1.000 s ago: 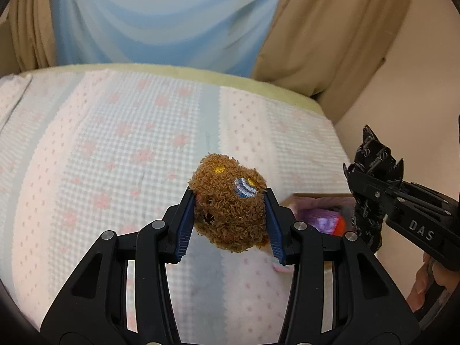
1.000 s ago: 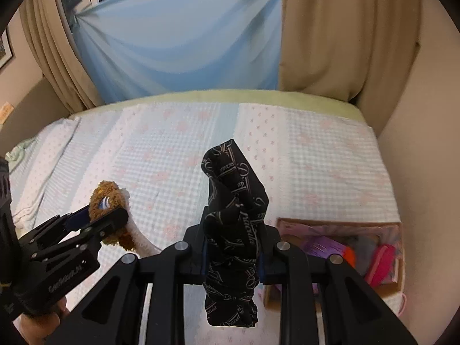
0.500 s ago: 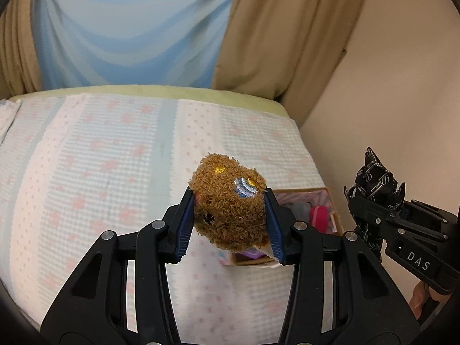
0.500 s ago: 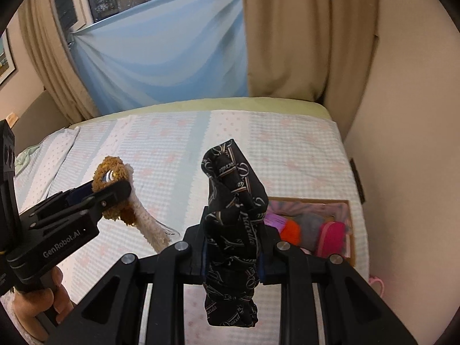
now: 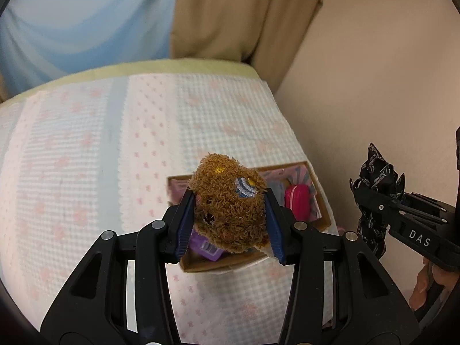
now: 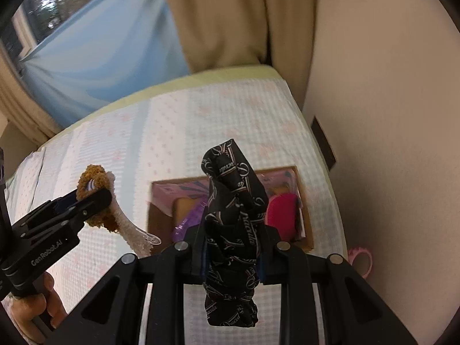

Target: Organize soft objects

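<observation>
Cardboard box (image 6: pixel 306 224) holds pink pouch (image 6: pixel 283 215), purple item (image 6: pixel 188 220).

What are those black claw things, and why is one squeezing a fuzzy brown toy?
Each claw is a hand-held gripper; a person holds one in each hand, with a small camera on each looking along its fingers. One picture comes from the left hand-held gripper, shut on a brown plush toy. The other comes from the right hand-held gripper, shut on a black patterned cloth. Below them is a bed with a pale dotted cover. On it sits an open cardboard box that already holds a pink pouch and something purple.
</observation>
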